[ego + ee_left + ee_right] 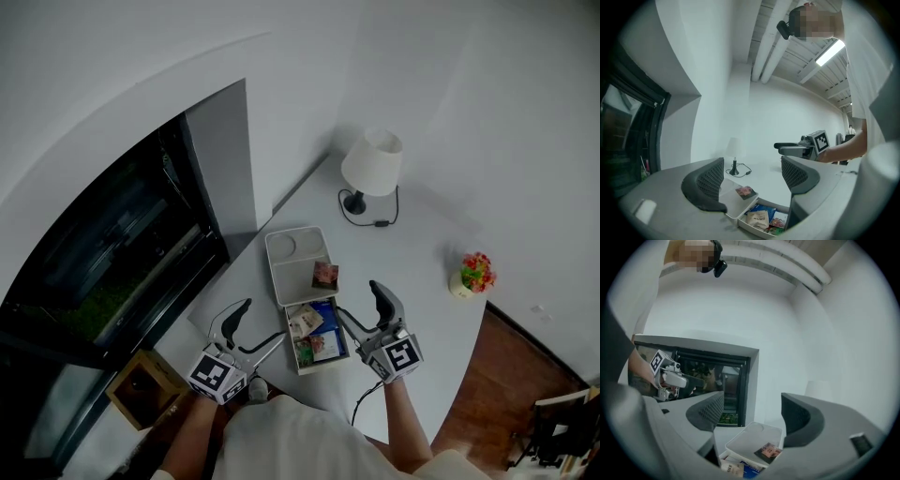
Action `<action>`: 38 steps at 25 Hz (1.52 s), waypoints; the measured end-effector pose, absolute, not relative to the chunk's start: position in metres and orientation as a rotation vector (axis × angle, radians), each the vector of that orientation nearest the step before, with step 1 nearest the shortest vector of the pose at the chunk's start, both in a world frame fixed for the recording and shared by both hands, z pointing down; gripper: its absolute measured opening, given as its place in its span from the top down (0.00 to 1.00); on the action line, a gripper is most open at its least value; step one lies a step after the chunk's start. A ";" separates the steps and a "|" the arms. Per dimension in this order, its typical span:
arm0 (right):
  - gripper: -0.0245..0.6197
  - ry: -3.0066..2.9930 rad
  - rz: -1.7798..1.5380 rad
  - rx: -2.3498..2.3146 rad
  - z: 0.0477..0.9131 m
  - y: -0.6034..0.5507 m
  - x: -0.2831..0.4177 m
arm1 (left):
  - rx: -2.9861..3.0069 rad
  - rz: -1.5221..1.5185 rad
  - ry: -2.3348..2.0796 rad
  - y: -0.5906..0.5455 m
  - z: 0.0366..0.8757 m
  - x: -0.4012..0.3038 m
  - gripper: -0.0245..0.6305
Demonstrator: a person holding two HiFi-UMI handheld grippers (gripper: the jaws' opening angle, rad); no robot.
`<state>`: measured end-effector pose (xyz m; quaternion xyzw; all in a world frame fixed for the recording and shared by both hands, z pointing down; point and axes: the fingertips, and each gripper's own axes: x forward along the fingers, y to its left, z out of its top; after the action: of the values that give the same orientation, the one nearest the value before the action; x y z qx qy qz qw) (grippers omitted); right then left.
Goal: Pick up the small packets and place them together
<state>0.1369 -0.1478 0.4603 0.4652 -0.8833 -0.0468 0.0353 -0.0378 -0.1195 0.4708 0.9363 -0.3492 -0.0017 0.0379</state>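
Both tools are held level above the near edge of the white table (427, 272): the left gripper (251, 330) has its jaws spread wide with nothing between them, and the right gripper (364, 307) is likewise wide open and empty, as its own view confirms (752, 416). Between the two lies a two-part white container (278, 274). Its near, deeper compartment holds a heap of small packets (314, 335) (blue, tan and green ones can be made out), while one lone packet (325, 275) lies flat on the far, shallow part, close to the dividing edge. The step in hand is judged to be the fetching of that lone packet. It is best approached by the right gripper, in whose view it sits just below the jaws (768, 452). The jaws should be tilted downward and one pad slid under a free edge, since a flat sachet on a smooth floor is likely to skid or be pressed flat rather than caught. The raised rim between the compartments must be cleared on the way back. Room is ample toward the lamp (372, 164) and its cord (370, 221); the flower pot (473, 274) stands well apart to the right, and the dark window (112, 253) borders the left.
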 end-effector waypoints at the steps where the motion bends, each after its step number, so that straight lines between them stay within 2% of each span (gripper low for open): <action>1: 0.38 -2.714 -0.133 1.471 0.459 -0.140 0.138 | 2.872 -0.009 -1.080 -0.118 0.470 -0.039 0.39; 7: 0.38 -2.702 0.010 1.597 0.474 -0.094 0.133 | 2.818 -0.050 -1.115 -0.105 0.470 -0.044 0.39; 16: 0.38 -2.781 0.118 1.414 0.502 -0.059 0.120 | 2.813 -0.009 -1.110 -0.088 0.480 -0.045 0.42; 20: 0.39 -2.791 0.137 1.345 0.506 -0.055 0.121 | 2.808 -0.039 -1.112 -0.087 0.479 -0.045 0.42; 22: 0.43 -2.777 0.132 1.284 0.510 -0.053 0.118 | 2.798 -0.057 -1.120 -0.087 0.477 -0.045 0.43; 31: 0.43 -2.627 0.092 1.153 0.545 -0.068 0.113 | 2.786 0.004 -1.130 -0.083 0.487 -0.045 0.43; 38: 0.43 -2.480 0.214 1.053 0.601 -0.089 0.103 | 2.762 -0.006 -1.151 -0.074 0.489 -0.052 0.43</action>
<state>0.1030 -0.0889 0.6009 0.3803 -0.8955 0.0772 0.2177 -0.0519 -0.0740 0.4886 0.9205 -0.3835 -0.0019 0.0745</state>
